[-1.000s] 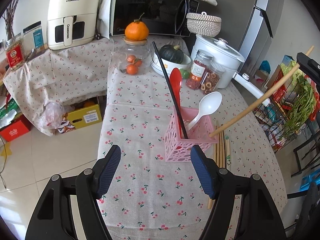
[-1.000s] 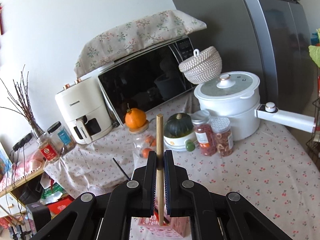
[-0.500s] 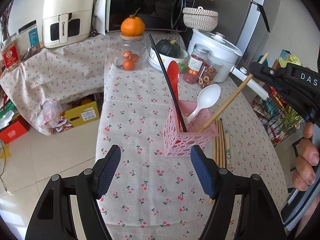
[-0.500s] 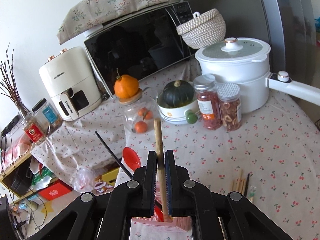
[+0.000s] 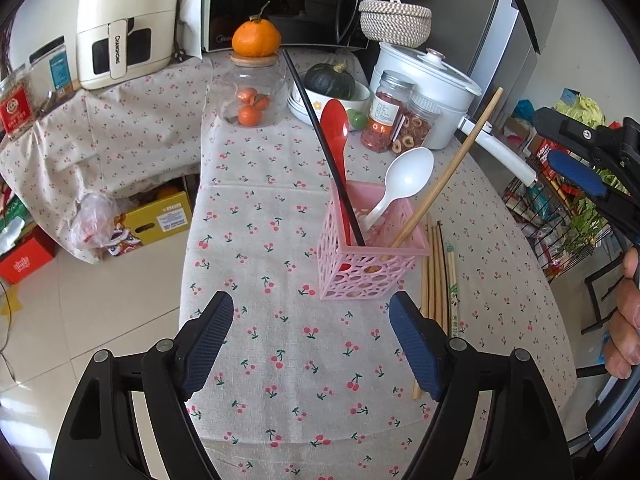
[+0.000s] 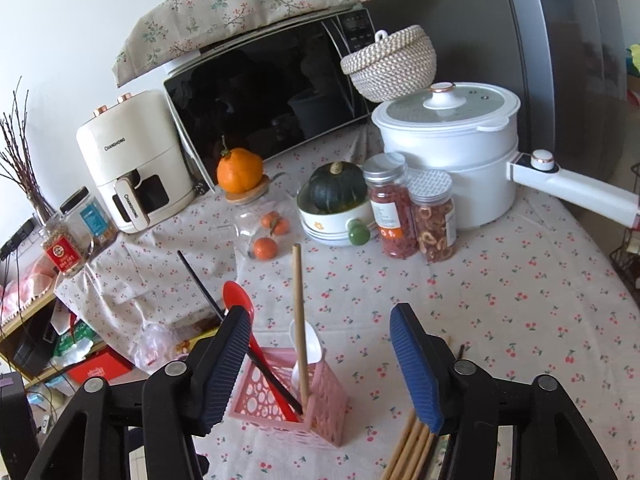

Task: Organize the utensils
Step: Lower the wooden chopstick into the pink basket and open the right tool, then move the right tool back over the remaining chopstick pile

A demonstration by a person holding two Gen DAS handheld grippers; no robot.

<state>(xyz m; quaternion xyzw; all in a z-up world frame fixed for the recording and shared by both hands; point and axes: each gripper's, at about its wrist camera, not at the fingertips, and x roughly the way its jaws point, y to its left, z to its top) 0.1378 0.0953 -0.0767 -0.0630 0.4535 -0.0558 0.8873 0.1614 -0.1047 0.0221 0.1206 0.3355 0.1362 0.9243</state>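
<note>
Chopstick [image 6: 299,322] made of wood is standing in the pink basket [image 6: 320,414] on the tabletop [image 5: 304,360], leaning beside a black chopstick [image 5: 322,148], red spoon [image 5: 335,126] and white spoon [image 5: 404,178]. Right tool [image 6: 320,364] is spread wide, gripping nothing. Left tool [image 5: 310,346] is spread too, hovering near the basket. Spare chopsticks [image 5: 438,280] lie just beside it.

We are seeing a pink holder [image 5: 372,264] pierced with round holes, a red spoon [image 5: 335,128], a white spoon [image 5: 408,172], a black chopstick [image 5: 320,140] and a tan wooden chopstick [image 5: 448,176]. Red cherries are dotting the pale tabletop [image 5: 280,340]. Our tongs' pads [image 6: 416,364] are showing ribbed dark blue.
</note>
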